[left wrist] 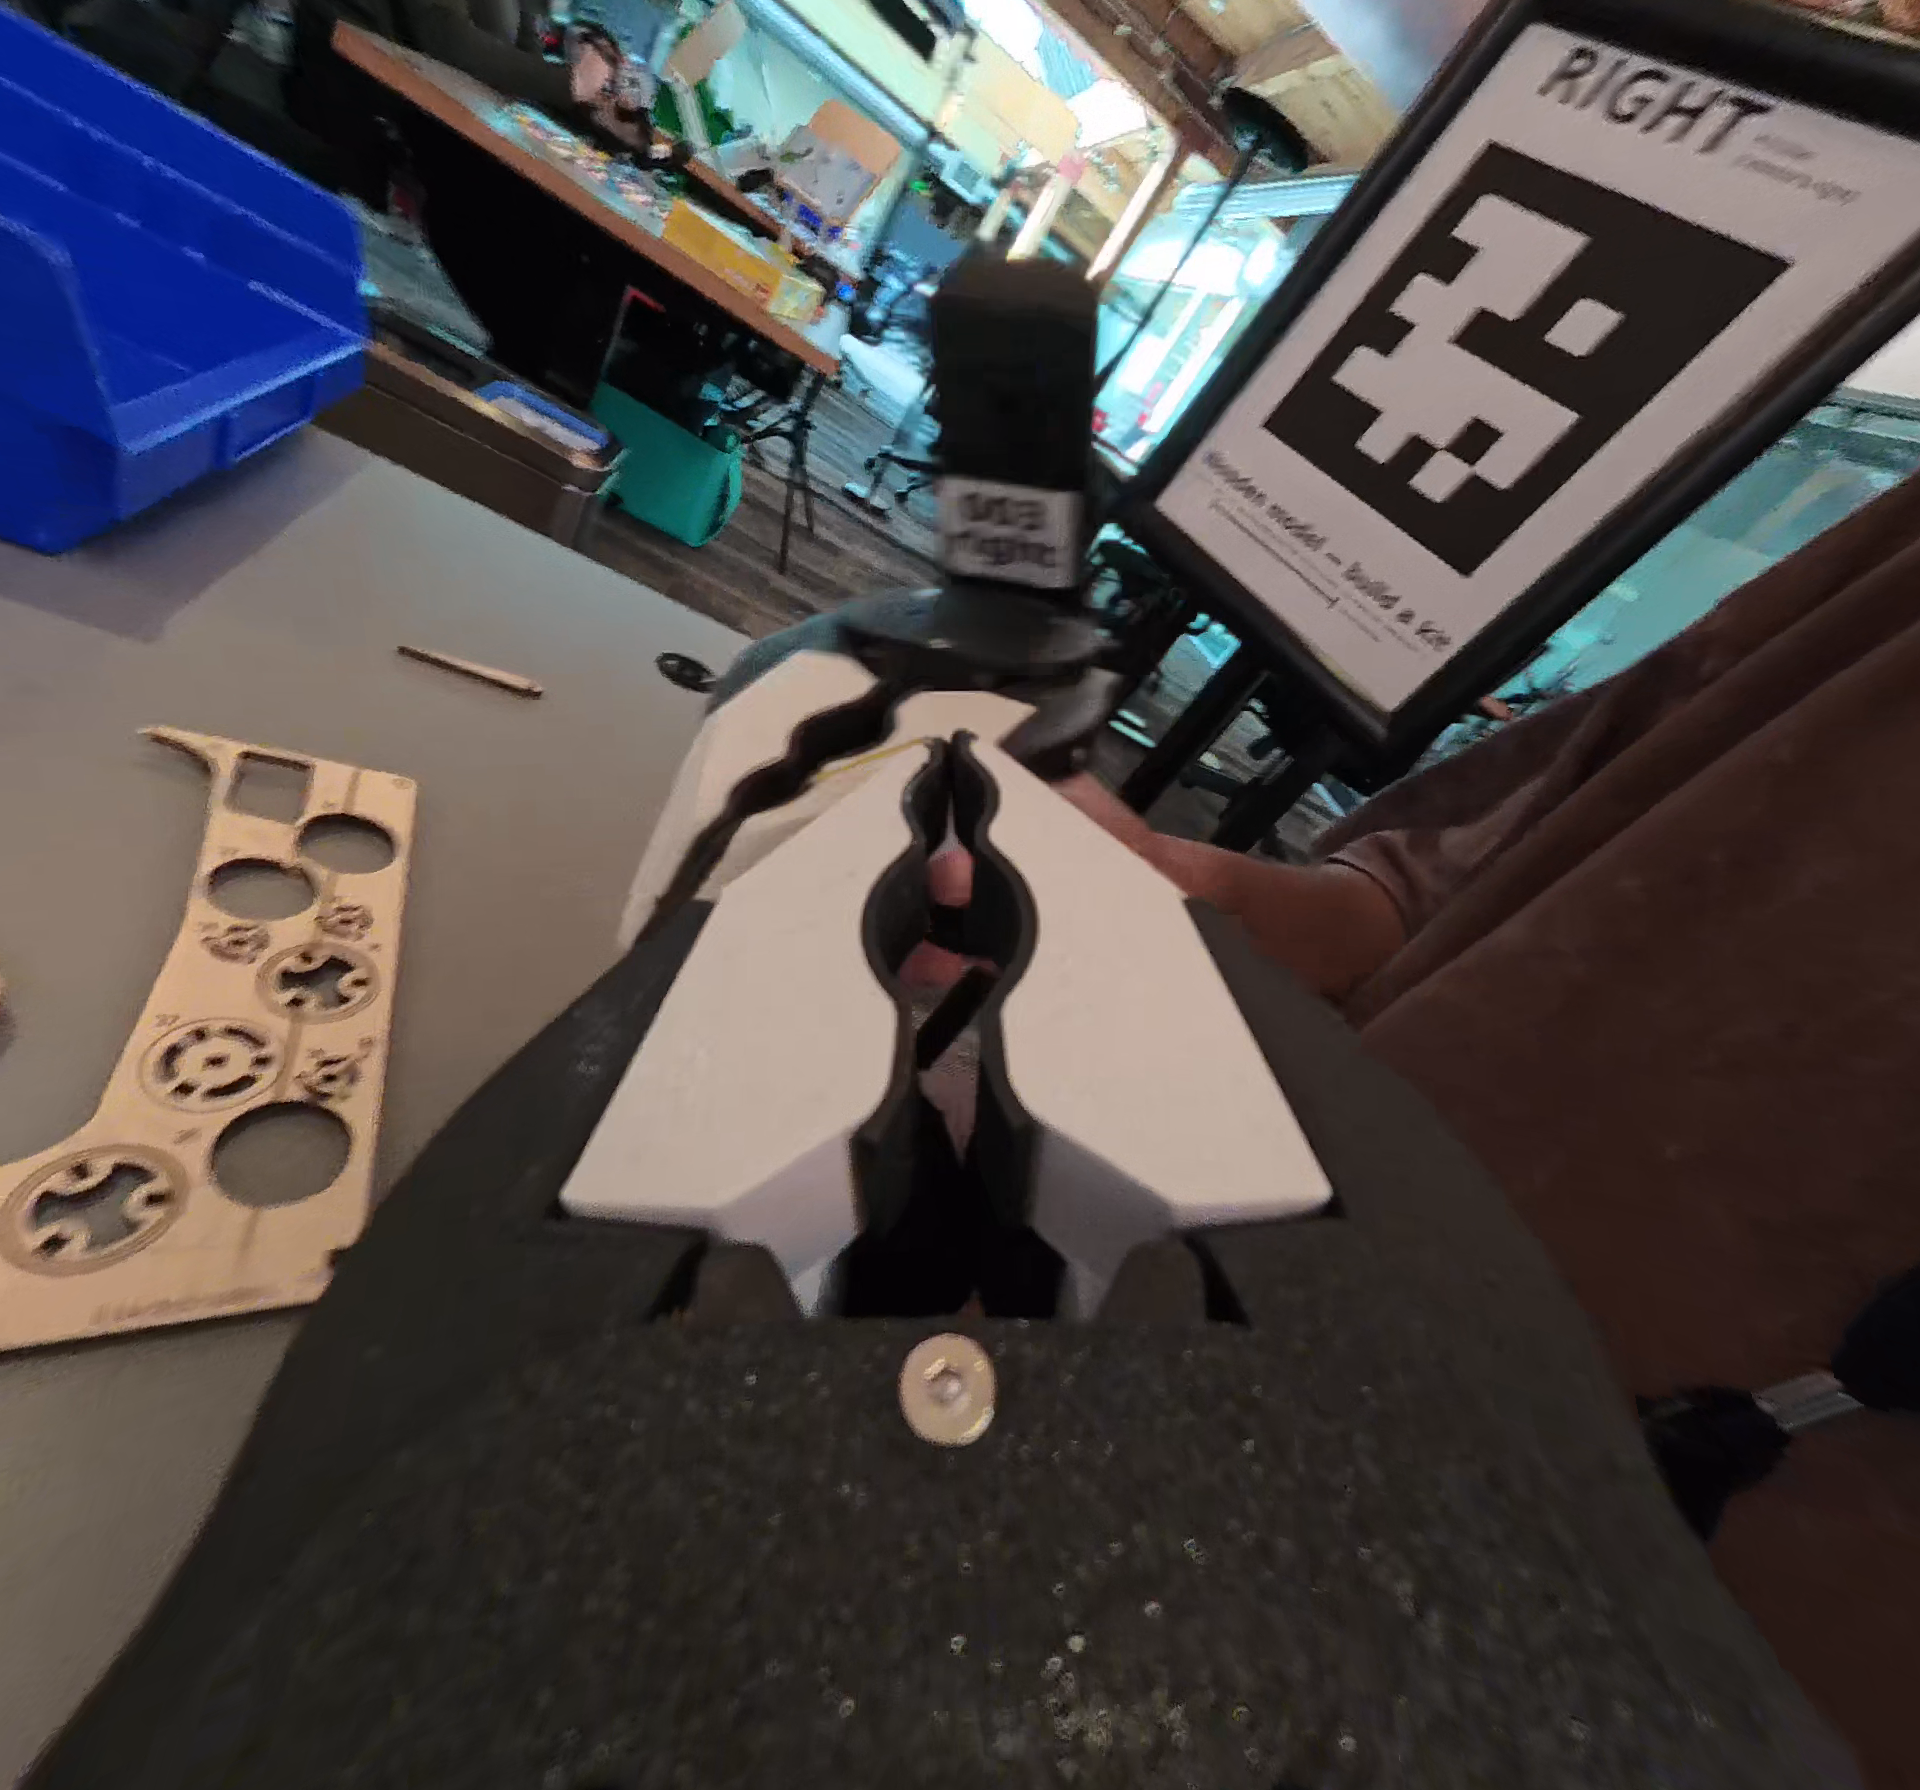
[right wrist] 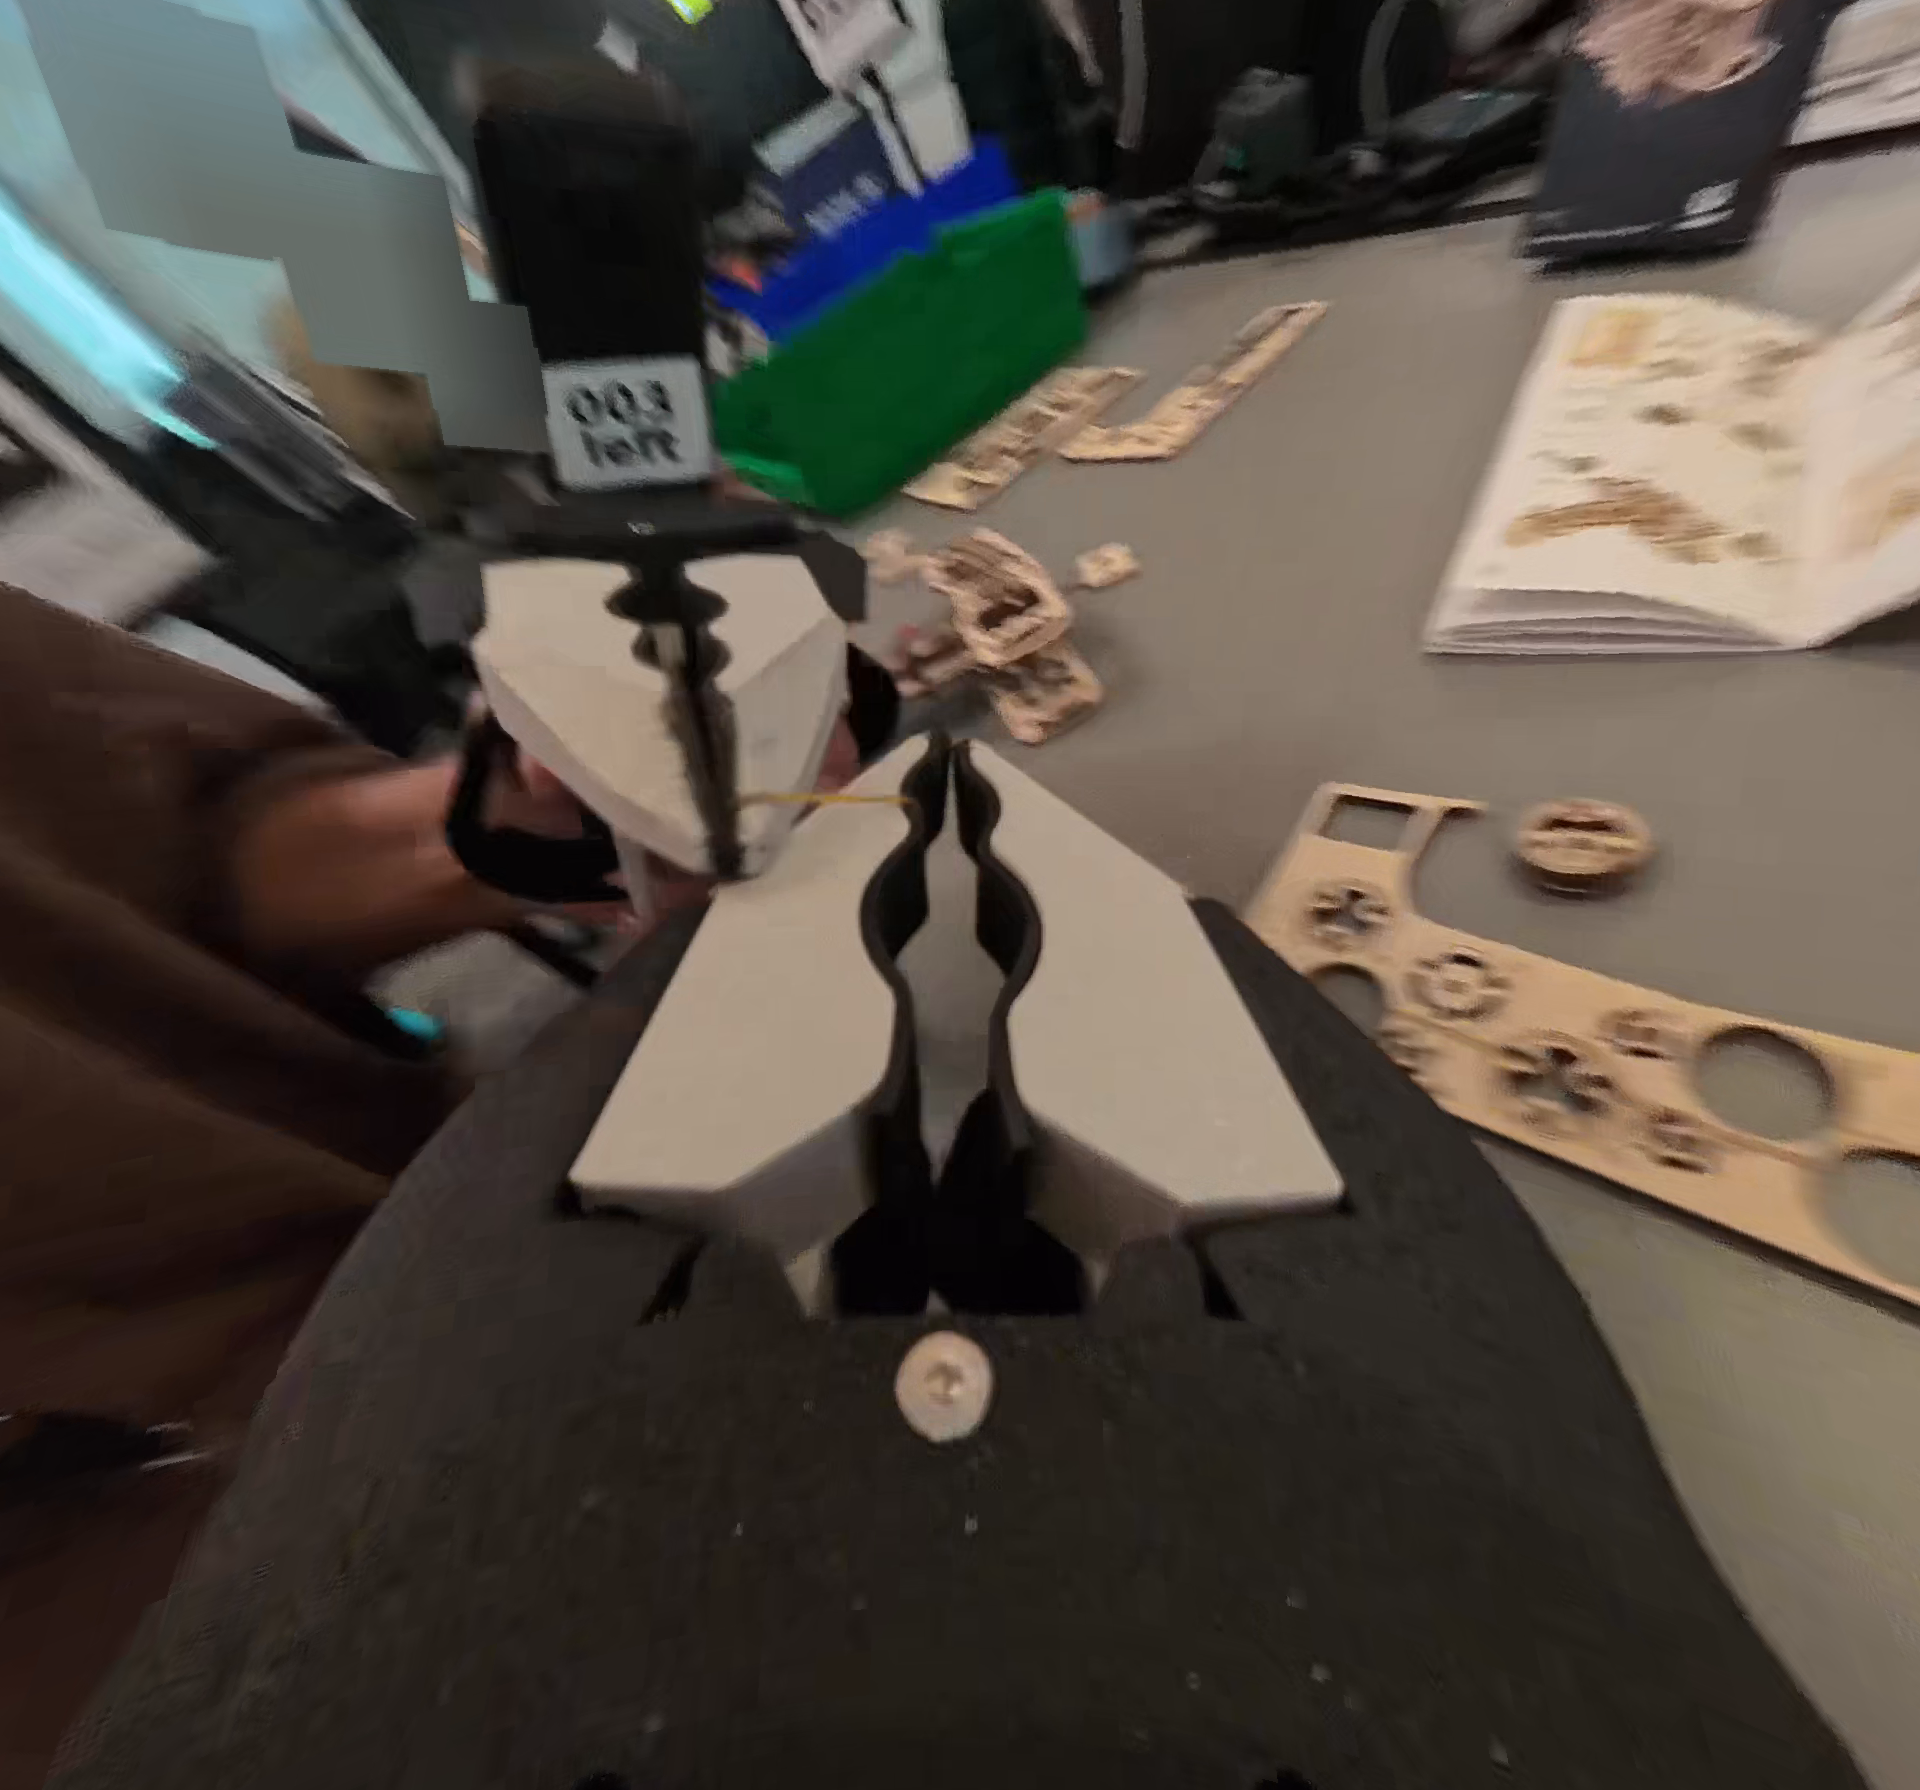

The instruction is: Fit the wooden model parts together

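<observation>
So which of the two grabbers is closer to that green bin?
Left. The left gripper is just in front of the green bin; the right gripper faces it from beyond the left one, farther off.

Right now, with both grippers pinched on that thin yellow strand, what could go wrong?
1. The thin yellow strand is held only at the very tips of the left gripper and right gripper. It could slip out, or snap if pulled apart.
2. The grippers sit almost tip to tip, so a small twist might knock them together.
3. The right wrist view is blurred, which makes the strand hard to track.
</observation>
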The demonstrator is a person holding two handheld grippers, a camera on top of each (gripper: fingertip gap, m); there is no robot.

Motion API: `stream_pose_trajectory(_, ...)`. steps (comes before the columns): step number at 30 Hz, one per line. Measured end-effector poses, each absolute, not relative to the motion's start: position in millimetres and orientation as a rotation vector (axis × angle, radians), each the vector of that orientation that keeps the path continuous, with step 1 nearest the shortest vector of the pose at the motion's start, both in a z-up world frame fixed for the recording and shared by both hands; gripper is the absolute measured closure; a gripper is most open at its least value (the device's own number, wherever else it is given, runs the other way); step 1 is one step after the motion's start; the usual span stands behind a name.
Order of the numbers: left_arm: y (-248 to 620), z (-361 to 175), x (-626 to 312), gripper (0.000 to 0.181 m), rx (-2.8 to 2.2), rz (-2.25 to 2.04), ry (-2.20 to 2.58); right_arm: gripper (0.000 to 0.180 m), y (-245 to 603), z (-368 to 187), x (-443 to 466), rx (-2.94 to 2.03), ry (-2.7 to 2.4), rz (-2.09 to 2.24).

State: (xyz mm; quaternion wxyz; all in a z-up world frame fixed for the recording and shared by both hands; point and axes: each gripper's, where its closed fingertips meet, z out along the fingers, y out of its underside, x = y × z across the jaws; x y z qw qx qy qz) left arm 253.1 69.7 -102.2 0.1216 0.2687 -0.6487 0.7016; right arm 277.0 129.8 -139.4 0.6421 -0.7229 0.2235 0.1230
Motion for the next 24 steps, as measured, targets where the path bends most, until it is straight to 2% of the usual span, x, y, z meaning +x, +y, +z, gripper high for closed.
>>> stream_pose_trajectory(4,63,-100,241,0.181,0.716,2.031,-1.962,0.171,126,-111,273,-1.249,0.605,0.714)
stream_pose_trajectory(8,65,-103,247,0.181,0.747,2.052,-2.049,0.157,122,-107,286,-1.075,0.68,0.74)
stream_pose_trajectory(11,70,-107,255,0.181,0.781,2.054,-2.174,0.159,110,-99,297,-0.882,0.74,0.8)
stream_pose_trajectory(14,83,-113,268,0.181,0.839,2.042,-2.335,0.178,100,-101,300,-0.738,0.771,0.96)
stream_pose_trajectory(17,101,-119,283,0.181,0.896,1.997,-2.496,0.18,70,-97,323,-0.612,0.8,0.873)
stream_pose_trajectory(21,101,-125,292,0.181,0.944,1.98,-2.506,0.179,61,-98,339,-0.919,0.776,0.596)
stream_pose_trajectory(24,96,-117,294,0.181,0.934,2.016,-2.345,0.156,76,-119,327,-1.428,0.579,0.255)
